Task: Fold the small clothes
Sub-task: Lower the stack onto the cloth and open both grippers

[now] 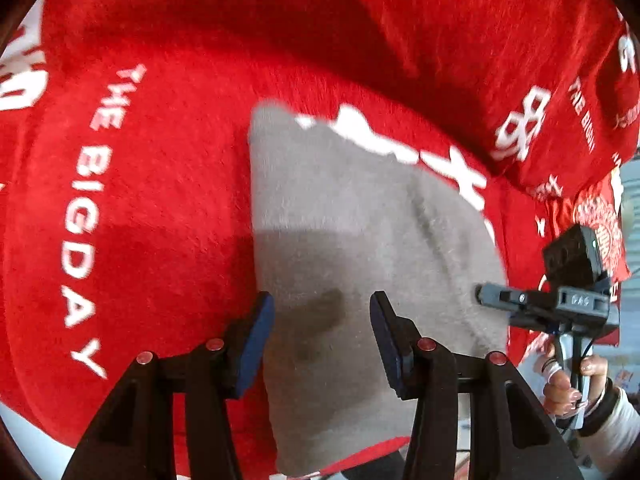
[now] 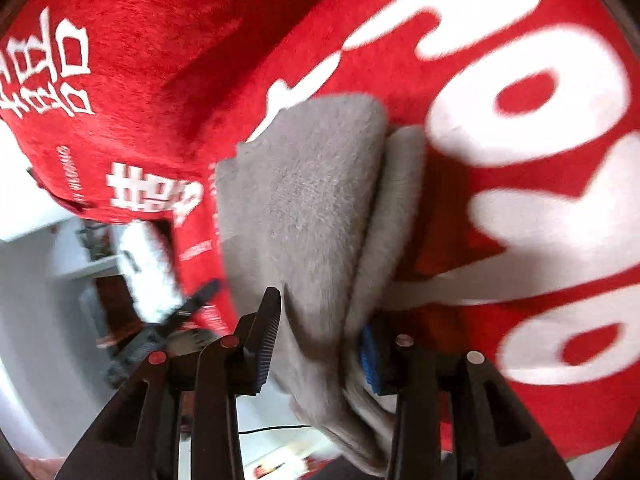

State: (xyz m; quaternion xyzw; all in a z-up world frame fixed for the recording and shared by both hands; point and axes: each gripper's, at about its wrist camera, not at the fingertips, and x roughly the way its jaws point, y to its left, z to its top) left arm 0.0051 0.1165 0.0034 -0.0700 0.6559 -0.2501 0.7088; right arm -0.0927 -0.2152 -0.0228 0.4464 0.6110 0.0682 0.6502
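A grey fuzzy garment (image 1: pixel 360 248) lies folded on a red blanket (image 1: pixel 160 200) with white lettering. My left gripper (image 1: pixel 322 320) hovers open just above the garment's near part, its blue pads apart and empty. In the right wrist view the same garment (image 2: pixel 312 208) shows doubled over, its layers running down between the fingers of my right gripper (image 2: pixel 320 344). The jaws stand apart with cloth between them and a gap at the left pad (image 2: pixel 268 340). The right gripper also shows in the left wrist view (image 1: pixel 480 294) at the garment's right edge.
The red blanket (image 2: pixel 520 160) covers the whole work surface and hangs over its edge. A hand (image 1: pixel 572 384) holds the right gripper's handle at the right. Beyond the blanket's edge lie a pale floor and blurred furniture (image 2: pixel 100 260).
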